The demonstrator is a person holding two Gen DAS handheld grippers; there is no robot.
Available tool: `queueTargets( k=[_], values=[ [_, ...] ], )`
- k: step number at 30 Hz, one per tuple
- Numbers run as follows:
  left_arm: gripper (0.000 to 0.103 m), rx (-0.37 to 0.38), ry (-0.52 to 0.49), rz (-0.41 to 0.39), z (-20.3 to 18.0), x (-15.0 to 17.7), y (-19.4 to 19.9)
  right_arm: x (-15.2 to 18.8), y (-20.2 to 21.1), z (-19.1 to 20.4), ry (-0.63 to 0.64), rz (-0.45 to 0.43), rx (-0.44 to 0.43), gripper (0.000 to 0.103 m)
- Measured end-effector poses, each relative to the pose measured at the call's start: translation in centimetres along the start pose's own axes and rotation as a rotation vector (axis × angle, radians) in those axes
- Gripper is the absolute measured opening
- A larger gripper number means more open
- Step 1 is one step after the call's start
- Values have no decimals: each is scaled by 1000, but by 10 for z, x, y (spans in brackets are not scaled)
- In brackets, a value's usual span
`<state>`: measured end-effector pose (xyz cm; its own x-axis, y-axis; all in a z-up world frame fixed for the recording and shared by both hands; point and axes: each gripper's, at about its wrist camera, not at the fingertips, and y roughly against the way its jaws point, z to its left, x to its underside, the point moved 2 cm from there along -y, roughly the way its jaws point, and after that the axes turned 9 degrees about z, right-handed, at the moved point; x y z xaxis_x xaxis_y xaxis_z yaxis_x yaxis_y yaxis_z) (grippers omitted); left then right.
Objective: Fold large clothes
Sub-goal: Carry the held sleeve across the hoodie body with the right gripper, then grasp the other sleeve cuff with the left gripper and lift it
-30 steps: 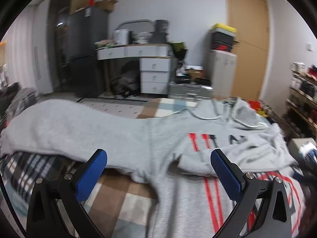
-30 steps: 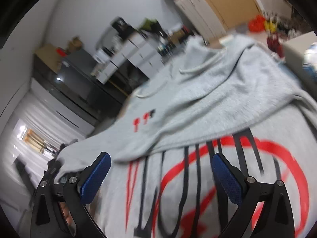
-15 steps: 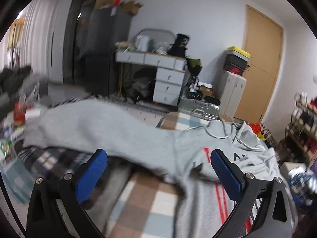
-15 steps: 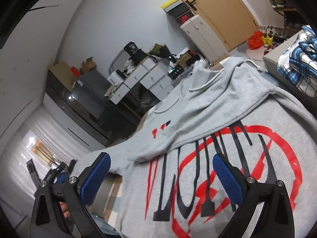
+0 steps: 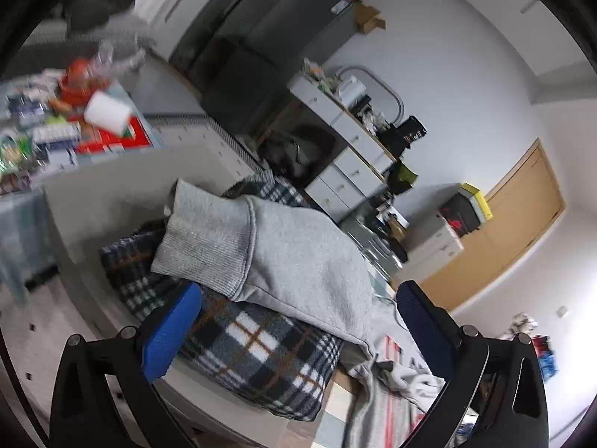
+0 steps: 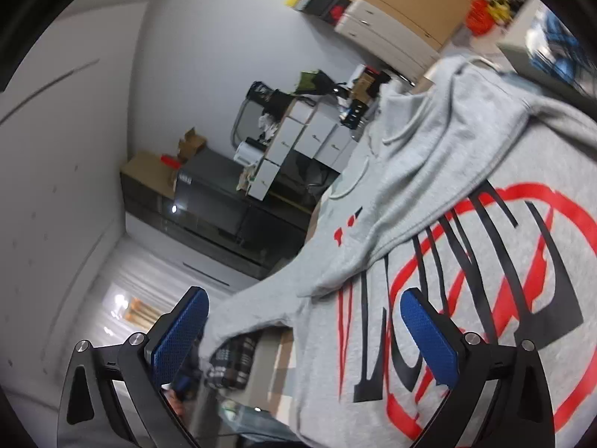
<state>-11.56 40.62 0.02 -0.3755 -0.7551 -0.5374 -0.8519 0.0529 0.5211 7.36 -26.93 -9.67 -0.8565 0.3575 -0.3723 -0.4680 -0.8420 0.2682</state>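
Observation:
A grey hoodie (image 6: 466, 194) with a red and black print lies spread on the bed, one sleeve folded across its chest. Its other sleeve (image 5: 283, 254) stretches out to the side, and its ribbed cuff (image 5: 201, 239) rests on a plaid blanket (image 5: 253, 343). My left gripper (image 5: 298, 328) is open, just in front of and below that cuff, holding nothing. My right gripper (image 6: 304, 336) is open and empty above the hoodie's lower left part.
A cluttered low table (image 5: 56, 123) with a white paper roll (image 5: 108, 112) stands left of the bed. White drawers (image 5: 347, 171), a dark cabinet (image 5: 268, 48) and a wooden door (image 5: 515, 216) line the far wall. A box of plaid clothes (image 6: 556, 48) sits beside the bed.
My left gripper has swung left along the outstretched sleeve to its cuff and tilted. My right gripper has rolled and pulled back a little over the print. Both stay open.

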Motion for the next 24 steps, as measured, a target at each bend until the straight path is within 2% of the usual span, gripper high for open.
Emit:
queueTargets(
  k=[3, 6, 8, 11, 14, 16, 17, 18, 19, 21, 23, 24],
  values=[
    [102, 12, 63, 36, 13, -2, -12, -2, 3, -3, -13, -15, 0, 103],
    [102, 50, 132, 106, 29, -2, -26, -3, 4, -3, -22, -13, -14, 103],
    [102, 48, 174, 140, 36, -3, -34, -3, 3, -4, -28, -6, -22, 103],
    [102, 63, 206, 145, 41, -7, -43, -1, 1, -4, -26, 1, -22, 103],
    [102, 14, 164, 143, 39, -17, -53, 1, -3, -2, -31, 29, -65, 103],
    [101, 35, 202, 110, 43, -21, -56, 2, -6, -1, -24, 38, -77, 103],
    [97, 44, 233, 89, 46, -22, -56, 3, -7, 0, -14, 38, -69, 103],
    [80, 30, 260, 87, 51, -21, -55, 3, -9, 1, -4, 40, -55, 103],
    [58, 21, 276, 90, 53, -21, -56, 4, -12, 2, 4, 46, -38, 103],
    [40, 56, 266, 115, 55, -21, -59, 7, -15, 2, -2, 57, -27, 103],
    [30, 51, 228, 120, 51, -20, -57, 8, -15, 1, -7, 58, -27, 103],
    [21, 58, 208, 119, 48, -19, -55, 8, -15, 2, -5, 57, -29, 103]
  ],
)
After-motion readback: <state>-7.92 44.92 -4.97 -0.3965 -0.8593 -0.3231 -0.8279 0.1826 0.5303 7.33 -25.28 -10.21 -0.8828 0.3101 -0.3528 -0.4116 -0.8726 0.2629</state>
